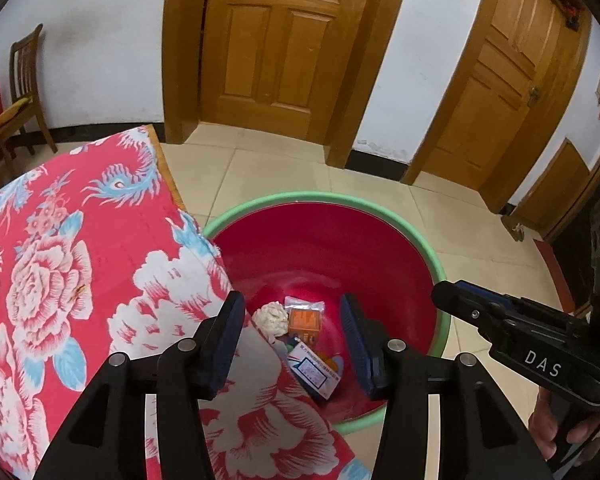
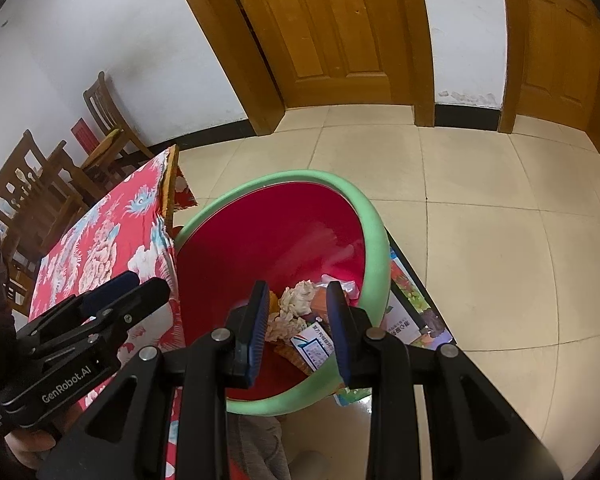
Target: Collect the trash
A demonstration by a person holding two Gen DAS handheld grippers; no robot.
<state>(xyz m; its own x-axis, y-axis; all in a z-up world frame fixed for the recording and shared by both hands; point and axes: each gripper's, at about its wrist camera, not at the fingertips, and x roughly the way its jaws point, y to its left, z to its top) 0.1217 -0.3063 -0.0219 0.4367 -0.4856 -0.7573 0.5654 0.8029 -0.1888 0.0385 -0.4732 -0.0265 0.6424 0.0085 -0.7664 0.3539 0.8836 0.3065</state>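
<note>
A red bin with a green rim (image 1: 436, 256) stands on the floor beside the table; it also shows in the right wrist view (image 2: 376, 240). Inside lie a crumpled tissue (image 1: 272, 318), an orange packet (image 1: 306, 320) and a white-and-blue box (image 1: 314, 372). The right wrist view shows the tissue (image 2: 296, 304) and the box (image 2: 312, 346) too. My left gripper (image 1: 292, 344) is open and empty above the bin's edge. My right gripper (image 2: 298, 324) is open and empty above the bin. Each gripper appears in the other's view, the right one (image 1: 500, 320) and the left one (image 2: 100, 308).
A table with a red floral cloth (image 1: 80, 260) is left of the bin. A picture box (image 2: 412, 312) lies under the bin's right side. Wooden chairs (image 2: 40, 200) stand at the far left. Two wooden doors (image 1: 276, 48) are behind, with tiled floor (image 2: 480, 220) between.
</note>
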